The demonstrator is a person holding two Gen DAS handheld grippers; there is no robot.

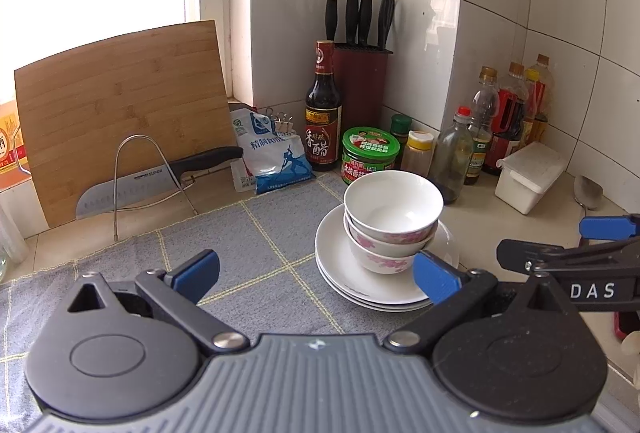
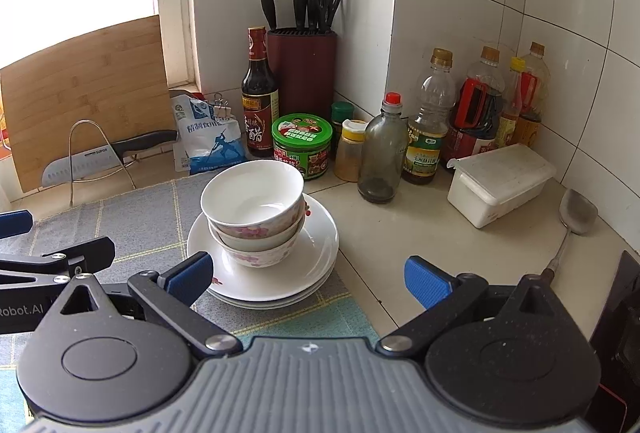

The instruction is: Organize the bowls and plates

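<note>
Both tongs hang above the counter, empty. Left tongs (image 1: 316, 275) have their blue fingers spread wide over the grey checked cloth (image 1: 256, 233); far ahead to their left a cutting board (image 1: 120, 105) leans with a knife (image 1: 160, 177) in a wire stand. Just ahead of their right finger sits the stack of plates (image 1: 360, 281), with three flowered bowls (image 1: 394, 217) nested on top. Right tongs (image 2: 308, 281) are spread wide too, the plates touching nothing but just beyond their left finger. Ahead to their right stand bottles (image 2: 428, 125), a white box (image 2: 500, 181) and a spoon (image 2: 576, 217).
</note>
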